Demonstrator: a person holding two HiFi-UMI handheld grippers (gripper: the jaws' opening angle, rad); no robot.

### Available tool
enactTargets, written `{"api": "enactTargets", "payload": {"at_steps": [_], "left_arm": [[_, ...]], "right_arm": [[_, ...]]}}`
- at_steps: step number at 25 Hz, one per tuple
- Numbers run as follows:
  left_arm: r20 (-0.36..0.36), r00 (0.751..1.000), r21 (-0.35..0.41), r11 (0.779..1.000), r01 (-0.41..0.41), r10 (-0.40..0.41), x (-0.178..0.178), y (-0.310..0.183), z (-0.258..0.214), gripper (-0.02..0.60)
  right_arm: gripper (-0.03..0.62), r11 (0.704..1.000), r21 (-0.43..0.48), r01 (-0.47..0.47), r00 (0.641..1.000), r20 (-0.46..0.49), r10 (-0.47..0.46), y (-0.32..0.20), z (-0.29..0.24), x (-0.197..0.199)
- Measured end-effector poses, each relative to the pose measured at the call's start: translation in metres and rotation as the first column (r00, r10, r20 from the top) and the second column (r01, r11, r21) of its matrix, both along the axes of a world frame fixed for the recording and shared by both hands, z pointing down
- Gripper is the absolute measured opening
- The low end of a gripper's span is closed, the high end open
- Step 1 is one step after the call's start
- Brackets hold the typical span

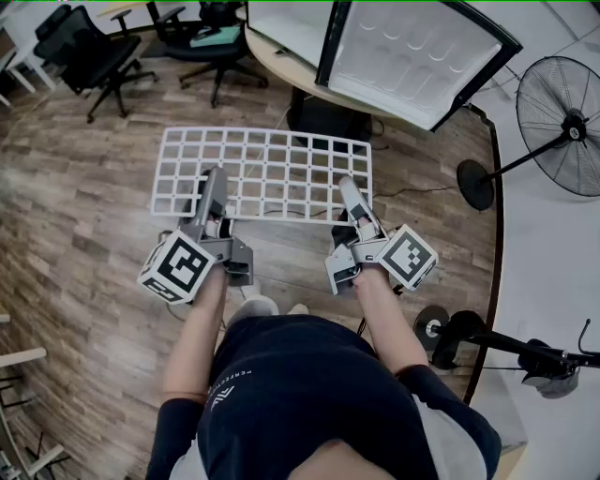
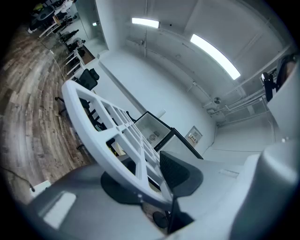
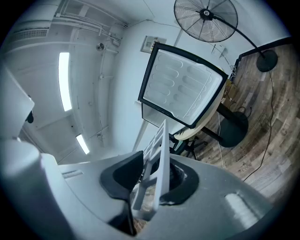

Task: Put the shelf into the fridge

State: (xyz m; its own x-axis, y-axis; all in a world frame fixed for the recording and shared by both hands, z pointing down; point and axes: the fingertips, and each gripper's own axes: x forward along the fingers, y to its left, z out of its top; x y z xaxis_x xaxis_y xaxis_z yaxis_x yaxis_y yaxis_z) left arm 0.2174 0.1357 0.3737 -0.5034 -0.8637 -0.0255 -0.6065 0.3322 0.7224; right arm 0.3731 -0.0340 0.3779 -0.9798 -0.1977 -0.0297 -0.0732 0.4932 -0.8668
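Shelf [image 1: 264, 175], a white plastic grid, hangs level in the air above the wood-plank floor [image 1: 84, 216], carried by the person standing here. Its long sides run left to right, and its far edge faces the round table [image 1: 281, 70] ahead. On that table stands a small fridge [image 1: 286, 23] with its black-framed door [image 1: 412, 56] swung wide, the white moulded liner showing. A pedestal fan [image 1: 562, 127] stands off to the right, well apart from the shelf, and black office chairs [image 1: 84, 47] sit at the far left.

The shelf lies straight out in front of both tools, which point level and grip it along its near long edge. The left tool [image 1: 214, 180] pinches the rim roughly a quarter of the way in from the shelf's left corner; from its own view the rim bar runs between the dark pads. The right tool [image 1: 349, 187] pinches the same edge close to the right corner, with the grid seen edge-on between its pads. A marker cube [image 1: 178, 267] sits at the back of the left tool.
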Motion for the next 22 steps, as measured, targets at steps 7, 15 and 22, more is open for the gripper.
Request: {"api": "enactTargets", "payload": {"at_steps": [7,15,22], "left_arm": [[-0.018,1.000,0.000,1.000,0.006,-0.006,-0.002,0.008,0.007,0.126],[-0.043,0.999,0.023,0.999,0.033,-0.032,-0.023,0.020,0.015,0.127],[-0.031,0.998,0.014,0.998,0.061,-0.060,-0.042,0.029,0.011,0.126]], "right_arm": [[0.094,1.000,-0.003,0.000,1.000,-0.025,0.000,0.006,0.009,-0.003],[0.092,0.999,0.002,0.032,0.999,-0.043,-0.032,0.017,0.009,-0.029],[0.089,0.998,-0.021,0.053,0.998,-0.030,-0.054,0.021,0.010,-0.050]]}}
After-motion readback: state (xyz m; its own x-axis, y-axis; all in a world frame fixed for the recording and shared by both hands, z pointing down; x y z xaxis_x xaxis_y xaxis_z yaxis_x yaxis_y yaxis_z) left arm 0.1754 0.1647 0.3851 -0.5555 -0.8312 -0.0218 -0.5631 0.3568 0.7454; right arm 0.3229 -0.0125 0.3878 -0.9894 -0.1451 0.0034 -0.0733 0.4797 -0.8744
